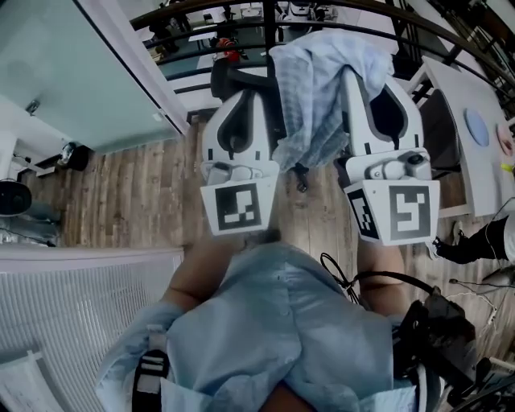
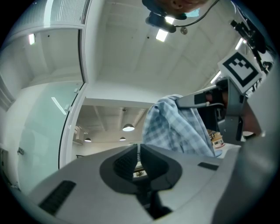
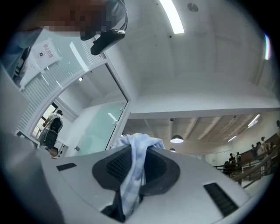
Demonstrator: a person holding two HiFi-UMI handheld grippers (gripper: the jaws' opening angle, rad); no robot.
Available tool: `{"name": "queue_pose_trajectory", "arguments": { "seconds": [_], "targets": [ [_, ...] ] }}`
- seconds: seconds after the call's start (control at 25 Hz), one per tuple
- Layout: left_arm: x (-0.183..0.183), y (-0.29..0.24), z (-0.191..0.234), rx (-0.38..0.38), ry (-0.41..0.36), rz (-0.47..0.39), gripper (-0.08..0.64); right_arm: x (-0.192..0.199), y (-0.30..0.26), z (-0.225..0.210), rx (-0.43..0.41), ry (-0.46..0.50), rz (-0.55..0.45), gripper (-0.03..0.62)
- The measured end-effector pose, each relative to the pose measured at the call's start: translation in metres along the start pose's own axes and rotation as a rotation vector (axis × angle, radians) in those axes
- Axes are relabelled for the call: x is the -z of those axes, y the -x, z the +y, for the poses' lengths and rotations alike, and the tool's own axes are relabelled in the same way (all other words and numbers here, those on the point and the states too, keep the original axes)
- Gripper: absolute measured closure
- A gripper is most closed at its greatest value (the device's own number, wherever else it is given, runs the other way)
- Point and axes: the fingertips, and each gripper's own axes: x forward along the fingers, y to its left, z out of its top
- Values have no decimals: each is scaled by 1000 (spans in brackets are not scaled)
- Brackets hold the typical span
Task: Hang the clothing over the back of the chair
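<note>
Right gripper (image 3: 135, 151) clamps one thin fold of clothing (image 1: 322, 96) (left gripper (image 2: 138, 151) closed, empty); dangling at twelve o'clock, it may slip

Wooden floor (image 1: 137, 193) runs between a glass partition (image 1: 88, 72) and a white desk (image 1: 465, 170).

Open-plan office, pale and bright.

Grey-brown wood-plank floor (image 1: 121, 193) underfoot. Frosted glass partition (image 1: 72, 72) w/ white frame on the left, white ribbed panel (image 1: 72, 306) nearer. White desk (image 1: 483, 177) at right, dark railing (image 1: 173, 12) curving across the far side. Overhead: white ceiling (image 3: 210, 57), long strip light (image 3: 173, 17) lit, plus round pendant lamps (image 3: 176, 139) glowing further back under a lower ceiling section. Far right, a balcony rail (image 3: 253, 164) w/ ppl behind it, too small to make out.
</note>
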Motion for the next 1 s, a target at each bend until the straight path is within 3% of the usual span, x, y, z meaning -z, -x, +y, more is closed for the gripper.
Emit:
{"name": "queue_pose_trajectory", "arguments": {
  "seconds": [0.24, 0.44, 0.64, 0.72, 0.84, 1.0],
  "targets": [
    [-11, -64, 32, 20, 4, -39, 531, 8, -78, -26, 22, 19, -9, 525],
    [-8, -92, 49, 45, 36, -52, 531, 41, -116, -35, 50, 27, 66, 524],
    [12, -106, 51, 71, 58, -8, 531, 105, -140, -44, 11, -3, 299, 512],
    [19, -113, 53, 78, 66, 7, 531, 130, -150, -43, -43, -57, 406, 442],
    [27, -122, 61, 79, 77, 21, 531, 144, -163, -44, -85, -104, 474, 383],
    [33, -111, 66, 73, 100, 30, 531, 163, -153, -30, -184, -21, 626, 344]
  ]
}}
